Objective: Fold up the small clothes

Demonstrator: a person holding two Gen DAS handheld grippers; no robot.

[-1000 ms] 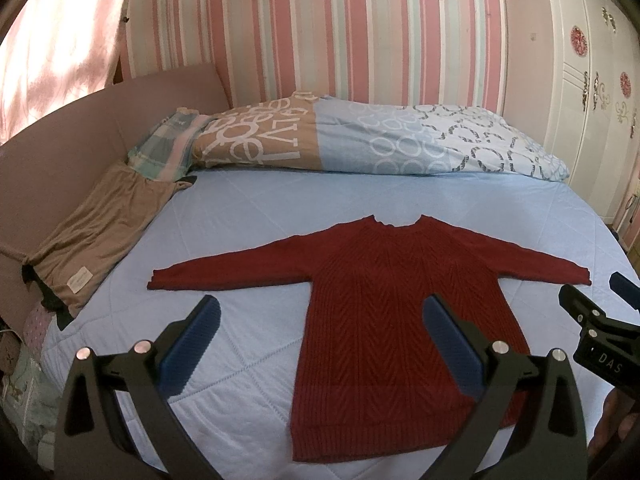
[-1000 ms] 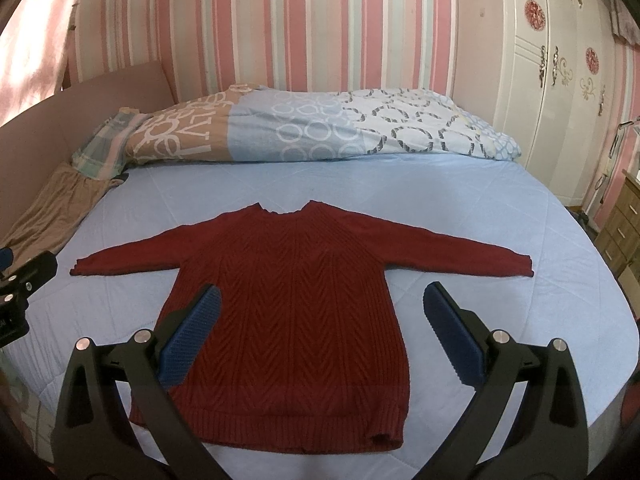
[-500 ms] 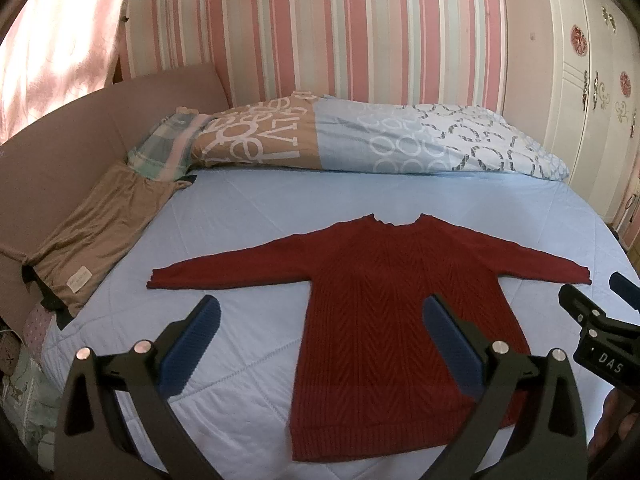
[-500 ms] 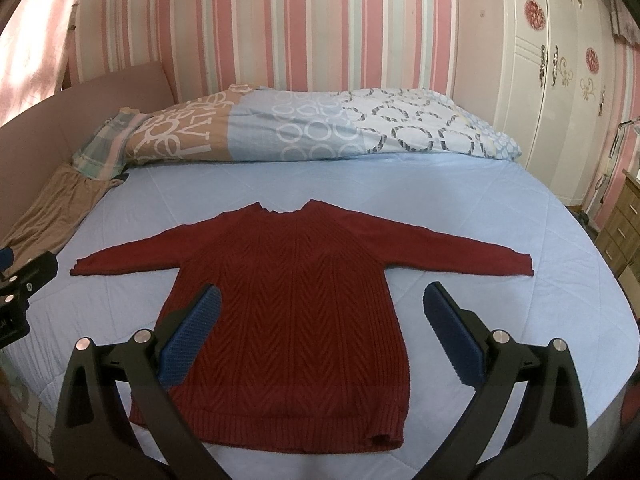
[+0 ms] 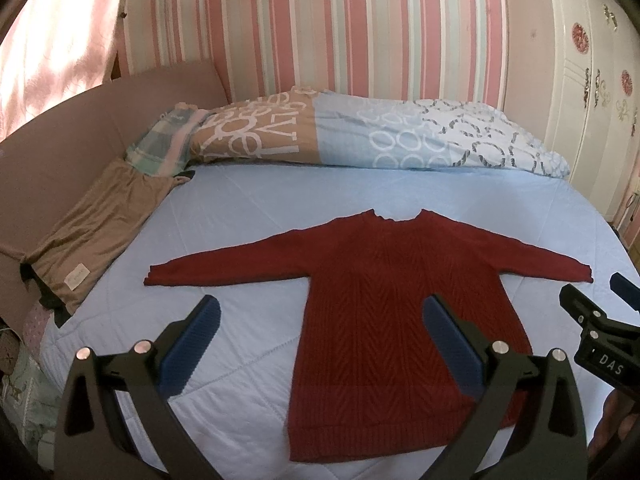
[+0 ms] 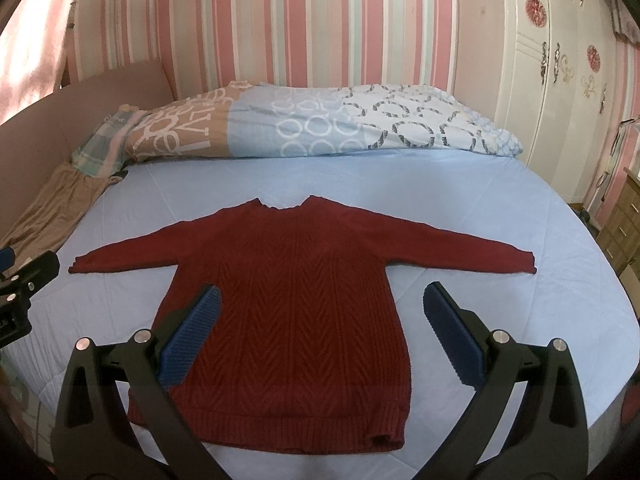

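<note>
A dark red knitted sweater [image 5: 384, 312] [image 6: 296, 300] lies flat on the light blue bed [image 5: 256, 208] [image 6: 460, 200], neck away from me, both sleeves spread out sideways. My left gripper [image 5: 320, 316] hovers open above the sweater's left hem side, nothing between its blue pads. My right gripper [image 6: 320, 316] is open too, held above the sweater's lower right part. Each gripper shows at the edge of the other's view: the right gripper [image 5: 596, 320] and the left gripper [image 6: 20, 284].
A patterned duvet [image 5: 360, 136] [image 6: 304, 124] is bunched along the far side of the bed. A brown garment [image 5: 96, 224] lies at the left edge against the pink headboard [image 5: 80, 120]. A white wardrobe [image 6: 560, 80] stands at the right.
</note>
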